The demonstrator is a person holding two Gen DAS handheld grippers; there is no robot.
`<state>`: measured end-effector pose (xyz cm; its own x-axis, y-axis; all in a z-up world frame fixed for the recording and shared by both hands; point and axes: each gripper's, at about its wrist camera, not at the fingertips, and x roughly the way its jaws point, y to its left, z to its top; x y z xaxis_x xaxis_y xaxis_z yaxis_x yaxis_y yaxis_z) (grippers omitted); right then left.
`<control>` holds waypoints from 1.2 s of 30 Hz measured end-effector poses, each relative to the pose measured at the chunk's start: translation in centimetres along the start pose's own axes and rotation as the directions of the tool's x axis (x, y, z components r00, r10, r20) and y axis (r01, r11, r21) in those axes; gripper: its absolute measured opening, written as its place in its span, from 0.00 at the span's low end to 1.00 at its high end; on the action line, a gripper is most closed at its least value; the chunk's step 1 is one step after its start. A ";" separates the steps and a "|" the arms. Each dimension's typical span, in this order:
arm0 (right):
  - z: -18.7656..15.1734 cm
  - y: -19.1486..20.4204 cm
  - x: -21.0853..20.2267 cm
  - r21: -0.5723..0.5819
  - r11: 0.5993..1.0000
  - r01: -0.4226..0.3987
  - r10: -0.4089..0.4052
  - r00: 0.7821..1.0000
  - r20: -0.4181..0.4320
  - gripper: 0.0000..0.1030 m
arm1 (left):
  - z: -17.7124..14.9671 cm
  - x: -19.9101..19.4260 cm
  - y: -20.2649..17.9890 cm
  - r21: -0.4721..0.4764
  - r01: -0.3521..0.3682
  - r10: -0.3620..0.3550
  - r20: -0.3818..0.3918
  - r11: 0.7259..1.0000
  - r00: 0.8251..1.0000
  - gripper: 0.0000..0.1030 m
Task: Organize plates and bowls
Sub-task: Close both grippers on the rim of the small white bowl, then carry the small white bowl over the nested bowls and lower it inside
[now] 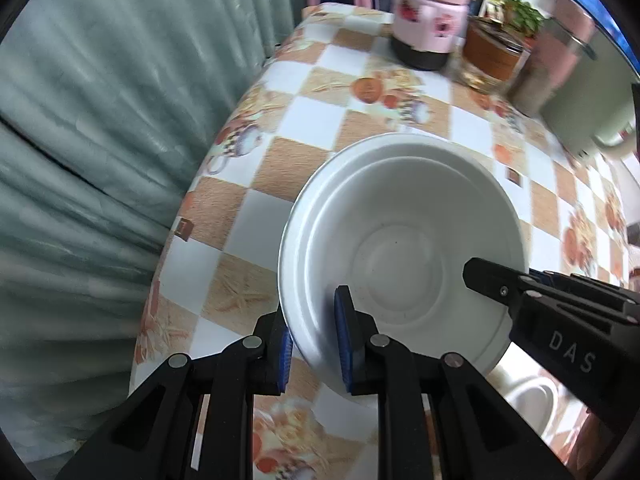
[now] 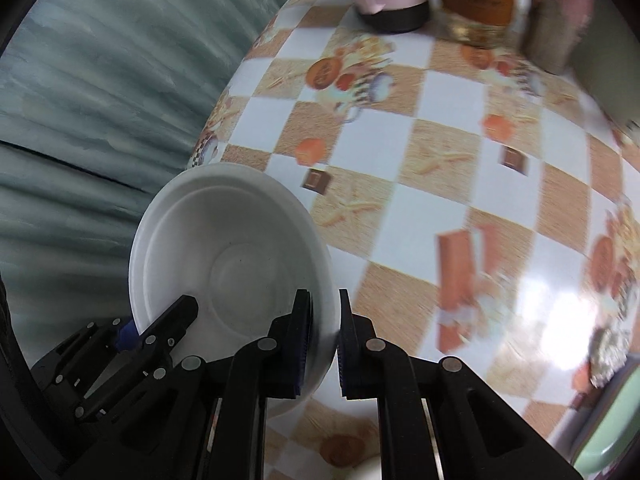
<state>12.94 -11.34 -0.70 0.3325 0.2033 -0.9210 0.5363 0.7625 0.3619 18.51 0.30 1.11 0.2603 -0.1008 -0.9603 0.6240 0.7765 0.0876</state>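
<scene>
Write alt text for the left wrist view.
Both grippers, left and right, clamp opposite rims of a white round plastic bowl above a checkered orange-and-white tablecloth. A pink floral pot stands at the far edge.

both tools steeply downward; left tool (image 1: 314, 338) and right tool (image 2: 324, 344) clamped on opposite rim edges

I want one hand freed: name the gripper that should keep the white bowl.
Left, probably. The left gripper and right gripper both clamp the rim of the white bowl, on opposite sides, but the right one hangs above a second white dish on the table, so it could take that.
</scene>
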 end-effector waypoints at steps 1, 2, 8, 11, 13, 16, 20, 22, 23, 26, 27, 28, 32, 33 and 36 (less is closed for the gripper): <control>-0.7 -0.6 -0.9 0.008 1.000 -0.001 0.001 1.000 0.012 0.13 | -0.2 -0.5 -0.5 0.011 -0.002 0.002 0.004 1.000 1.000 0.20; -1.2 -0.9 -1.5 0.012 1.000 -0.003 0.003 1.000 0.019 0.13 | -0.5 -1.1 -1.1 0.025 -0.003 0.003 0.009 1.000 1.000 0.20; -4.5 -3.2 -5.2 0.014 1.000 -0.023 0.022 0.999 0.039 0.13 | -3.1 -4.1 -4.1 0.060 0.011 -0.011 0.001 0.998 1.000 0.20; -6.3 -4.4 -6.4 0.012 1.000 -0.014 0.014 0.999 0.039 0.13 | -4.5 -5.0 -5.8 0.082 0.015 -0.014 -0.008 0.996 1.000 0.21; -7.3 -5.2 -6.8 0.011 1.000 -0.004 0.004 0.999 0.039 0.13 | -5.5 -5.4 -6.9 0.104 0.019 -0.018 -0.013 0.994 1.000 0.21; -8.7 -6.7 -7.3 0.030 1.000 -0.004 0.003 1.000 0.026 0.13 | -6.7 -5.7 -8.5 0.124 0.023 -0.019 -0.029 0.992 0.999 0.21; -10.3 -8.1 -8.0 0.045 0.999 -0.006 0.005 1.000 0.021 0.13 | -8.0 -6.2 -10.1 0.144 0.016 -0.012 -0.027 0.989 1.000 0.21; -11.1 -8.6 -8.3 0.053 0.999 -0.001 0.000 1.000 0.023 0.13 | -8.8 -6.4 -10.8 0.151 0.017 -0.013 -0.027 0.988 1.000 0.21; -11.6 -9.0 -8.4 0.056 0.998 0.000 -0.001 1.000 0.021 0.13 | -9.1 -6.5 -11.1 0.152 0.016 -0.012 -0.028 0.988 1.000 0.21; -12.7 -9.8 -8.3 0.070 0.998 0.001 -0.001 1.000 0.006 0.13 | -10.1 -6.3 -11.7 0.152 0.024 -0.017 -0.043 0.988 0.999 0.21; -13.0 -10.0 -8.2 0.071 0.997 0.002 -0.002 1.000 -0.001 0.13 | -10.4 -6.1 -11.9 0.147 0.028 -0.021 -0.050 0.989 0.999 0.21; -13.3 -10.2 -8.1 0.072 0.997 0.002 -0.002 1.000 -0.007 0.13 | -10.8 -6.0 -12.0 0.142 0.032 -0.024 -0.057 0.989 0.998 0.21; -14.4 -10.7 -7.6 0.061 0.998 0.020 -0.018 0.999 -0.034 0.13 | -11.9 -5.3 -12.6 0.132 0.045 -0.033 -0.092 0.990 0.995 0.21; -14.7 -10.8 -7.5 0.062 0.998 0.024 -0.021 0.999 -0.042 0.13 | -12.2 -5.1 -12.7 0.133 0.048 -0.035 -0.100 0.990 0.994 0.21; -15.3 -11.3 -6.8 0.062 0.997 0.042 -0.037 0.997 -0.072 0.13 | -13.1 -4.3 -13.2 0.144 0.059 -0.041 -0.122 0.988 0.992 0.21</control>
<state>-7.22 -11.92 -0.73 0.2555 0.2184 -0.9418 0.5967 0.7308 0.3314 -0.53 -1.41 0.63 0.1428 -0.0561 -0.9882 0.7380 0.6713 0.0686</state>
